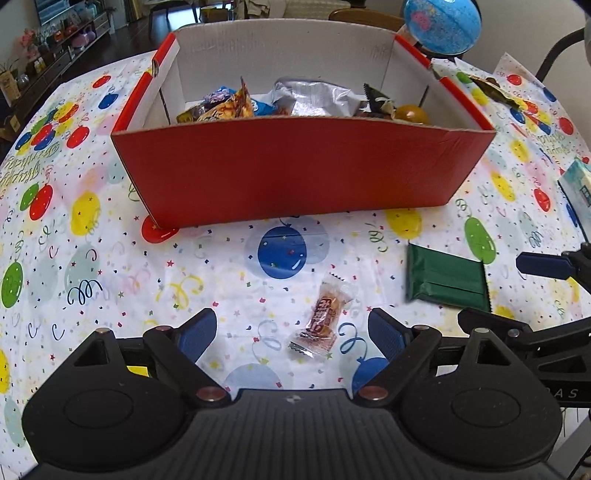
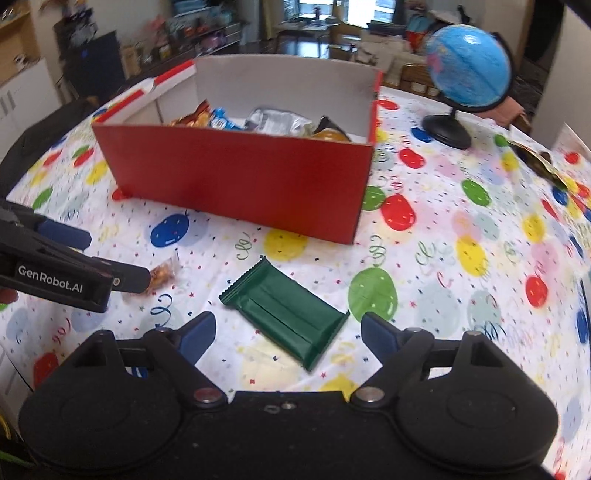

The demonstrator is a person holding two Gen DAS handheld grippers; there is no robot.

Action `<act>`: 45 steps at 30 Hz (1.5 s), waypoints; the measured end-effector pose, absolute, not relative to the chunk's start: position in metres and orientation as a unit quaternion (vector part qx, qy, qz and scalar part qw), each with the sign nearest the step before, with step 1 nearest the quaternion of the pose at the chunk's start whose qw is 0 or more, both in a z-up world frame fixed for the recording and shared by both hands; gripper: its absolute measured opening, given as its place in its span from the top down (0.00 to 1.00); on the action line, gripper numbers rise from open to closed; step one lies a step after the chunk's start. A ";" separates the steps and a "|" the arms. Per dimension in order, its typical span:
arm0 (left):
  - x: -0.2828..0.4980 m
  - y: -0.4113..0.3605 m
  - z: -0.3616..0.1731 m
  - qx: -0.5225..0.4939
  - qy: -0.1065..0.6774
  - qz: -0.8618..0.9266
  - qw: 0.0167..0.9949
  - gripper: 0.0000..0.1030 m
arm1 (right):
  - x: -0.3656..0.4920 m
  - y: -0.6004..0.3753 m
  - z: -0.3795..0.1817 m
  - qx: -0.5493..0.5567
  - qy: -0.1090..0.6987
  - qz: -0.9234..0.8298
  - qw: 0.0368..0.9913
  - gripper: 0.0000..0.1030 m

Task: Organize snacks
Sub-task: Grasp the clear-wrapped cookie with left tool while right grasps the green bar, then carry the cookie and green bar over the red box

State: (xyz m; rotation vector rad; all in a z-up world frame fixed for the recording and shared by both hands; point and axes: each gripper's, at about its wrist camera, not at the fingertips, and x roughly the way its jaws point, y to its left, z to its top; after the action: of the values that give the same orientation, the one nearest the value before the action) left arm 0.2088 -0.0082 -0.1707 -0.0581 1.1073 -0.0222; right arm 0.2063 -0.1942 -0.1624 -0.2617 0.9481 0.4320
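A red cardboard box (image 1: 295,170) (image 2: 236,177) stands open on the balloon-print tablecloth with several snack packets inside. In front of it lie a small clear-wrapped snack (image 1: 323,319) (image 2: 164,275) and a dark green wrapped bar (image 1: 447,280) (image 2: 284,317). My left gripper (image 1: 291,325) is open just above the cloth, with the small snack lying between its fingers, closer to the right one and untouched. My right gripper (image 2: 287,325) is open over the green bar, which lies slanted between its fingers without contact. Each gripper shows at the edge of the other's view.
A blue globe (image 2: 467,70) (image 1: 441,26) on a black stand sits behind the box to the right. A dark, crumpled wrapper (image 2: 539,162) (image 1: 495,90) lies far right. A pale blue box (image 1: 578,188) sits at the right edge. Chairs and shelves lie beyond the table.
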 end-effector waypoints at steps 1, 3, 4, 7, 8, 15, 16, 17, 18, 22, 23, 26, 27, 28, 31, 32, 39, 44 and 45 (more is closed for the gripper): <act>0.210 -0.007 -0.173 -0.029 0.527 -0.007 0.850 0.13 | 0.210 -0.193 -0.165 -0.130 0.453 0.215 0.856 0.17; 0.210 -0.006 -0.176 -0.035 0.527 -0.005 0.849 0.13 | 0.213 -0.189 -0.168 -0.145 0.451 0.227 0.851 0.17; 0.211 -0.005 -0.177 -0.035 0.526 -0.007 0.850 0.13 | 0.216 -0.187 -0.170 -0.151 0.452 0.233 0.848 0.18; 0.212 -0.008 -0.181 -0.030 0.524 -0.011 0.851 0.13 | 0.222 -0.183 -0.175 -0.160 0.455 0.249 0.840 0.20; 0.213 -0.009 -0.182 -0.028 0.525 -0.014 0.850 0.13 | 0.224 -0.182 -0.177 -0.163 0.456 0.253 0.837 0.21; 0.220 -0.017 -0.190 -0.024 0.535 -0.035 0.844 0.33 | 0.241 -0.181 -0.188 -0.185 0.464 0.256 0.828 0.23; 0.220 -0.018 -0.192 -0.024 0.538 -0.037 0.842 0.35 | 0.243 -0.182 -0.190 -0.184 0.467 0.256 0.826 0.24; 0.220 -0.019 -0.193 -0.023 0.539 -0.040 0.841 0.38 | 0.245 -0.183 -0.192 -0.185 0.469 0.256 0.825 0.24; 0.219 -0.019 -0.194 -0.021 0.540 -0.041 0.840 0.39 | 0.246 -0.183 -0.194 -0.185 0.470 0.256 0.824 0.24; 0.219 -0.021 -0.193 -0.017 0.535 -0.045 0.844 0.45 | 0.248 -0.186 -0.198 -0.175 0.476 0.261 0.822 0.25; 0.219 -0.021 -0.193 -0.016 0.534 -0.043 0.844 0.48 | 0.248 -0.186 -0.198 -0.172 0.476 0.262 0.822 0.25; 0.219 -0.023 -0.193 -0.006 0.531 -0.039 0.847 0.59 | 0.248 -0.185 -0.197 -0.166 0.475 0.263 0.823 0.31; 0.218 -0.024 -0.193 0.001 0.529 -0.037 0.848 0.62 | 0.247 -0.184 -0.196 -0.166 0.474 0.264 0.824 0.32; 0.218 -0.025 -0.194 0.008 0.528 -0.036 0.848 0.64 | 0.245 -0.184 -0.196 -0.166 0.473 0.264 0.824 0.35; 0.216 -0.025 -0.194 0.017 0.525 -0.033 0.850 0.69 | 0.241 -0.182 -0.195 -0.163 0.471 0.262 0.827 0.42; 0.215 -0.025 -0.194 0.018 0.525 -0.034 0.851 0.70 | 0.239 -0.181 -0.195 -0.166 0.470 0.257 0.828 0.44; 0.211 -0.027 -0.194 0.032 0.521 -0.041 0.852 0.82 | 0.225 -0.176 -0.192 -0.154 0.474 0.212 0.841 0.55; 0.210 -0.025 -0.193 0.032 0.523 -0.038 0.851 0.83 | 0.216 -0.178 -0.190 -0.124 0.478 0.166 0.853 0.56; 0.210 -0.024 -0.192 0.032 0.524 -0.037 0.850 0.83 | 0.213 -0.178 -0.189 -0.117 0.478 0.160 0.856 0.56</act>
State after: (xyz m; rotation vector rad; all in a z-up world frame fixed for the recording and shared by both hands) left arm 0.2098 -0.0245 -0.1922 0.0668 1.1041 -0.0786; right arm 0.2133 -0.1784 -0.1887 -0.2456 1.0042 0.3361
